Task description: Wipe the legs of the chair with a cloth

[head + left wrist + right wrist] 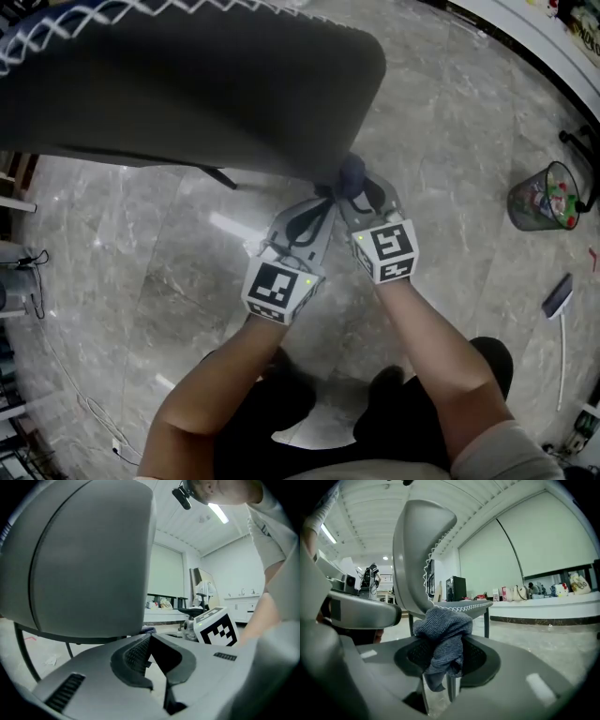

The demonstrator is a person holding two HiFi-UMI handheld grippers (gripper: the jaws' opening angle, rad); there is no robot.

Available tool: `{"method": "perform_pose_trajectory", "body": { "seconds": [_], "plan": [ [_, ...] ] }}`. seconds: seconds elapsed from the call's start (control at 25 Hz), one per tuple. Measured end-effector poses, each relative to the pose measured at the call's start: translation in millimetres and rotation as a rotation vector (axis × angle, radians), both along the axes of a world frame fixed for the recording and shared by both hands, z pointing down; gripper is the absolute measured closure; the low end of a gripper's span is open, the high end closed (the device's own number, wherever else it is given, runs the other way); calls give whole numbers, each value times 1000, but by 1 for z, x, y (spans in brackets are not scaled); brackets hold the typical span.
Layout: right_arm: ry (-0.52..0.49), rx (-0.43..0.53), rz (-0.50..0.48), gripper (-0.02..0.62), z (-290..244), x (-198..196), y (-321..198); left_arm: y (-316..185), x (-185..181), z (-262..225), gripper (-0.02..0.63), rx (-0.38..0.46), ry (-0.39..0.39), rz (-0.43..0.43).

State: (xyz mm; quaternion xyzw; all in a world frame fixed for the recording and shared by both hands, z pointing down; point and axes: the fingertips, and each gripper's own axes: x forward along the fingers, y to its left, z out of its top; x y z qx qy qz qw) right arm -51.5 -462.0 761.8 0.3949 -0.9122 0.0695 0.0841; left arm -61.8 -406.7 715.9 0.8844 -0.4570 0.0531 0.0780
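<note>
The right gripper (444, 643) is clamped on a bunched blue-grey cloth (443, 623), which bulges up out of the jaws and hangs a little below them. The left gripper (150, 640) has its jaws brought together at the tips with nothing between them. From the head view the two sit side by side, just beside each other, right at the edge of the dark chair seat (187, 84), the cloth tucked close under that edge.

Beyond the cloth, the right gripper view shows the seat's stitched rim and a thin dark chair leg (486, 622) standing on the pale stone floor (450, 122). The cloth looks apart from that leg, though the wide lens makes the gap hard to judge.

So the step in hand seems to be carrying the cloth to the work; the wiping itself is probably not under way. The next move calls for lowering the right gripper to a leg, pressing the cloth against it and stroking along its length (the left gripper, empty, could steady the chair).
</note>
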Motion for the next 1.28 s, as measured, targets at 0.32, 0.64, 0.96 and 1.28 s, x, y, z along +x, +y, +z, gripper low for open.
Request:
{"method": "perform_pose_trajectory", "body": {
  "seconds": [0.32, 0.64, 0.96, 1.28],
  "plan": [
    [10, -63, 21, 457, -90, 24, 30, 31, 26, -81, 600, -44, 34, 109],
    [32, -73, -23, 457, -349, 49, 109, 85, 39, -316, 600, -98, 74, 49],
    [-47, 3, -69, 460, -669, 67, 156, 93, 31, -640, 600, -46, 84, -60],
    [-120, 82, -77, 460, -875, 100, 228, 172, 24, -841, 600, 25, 68, -153]
  ]
}}
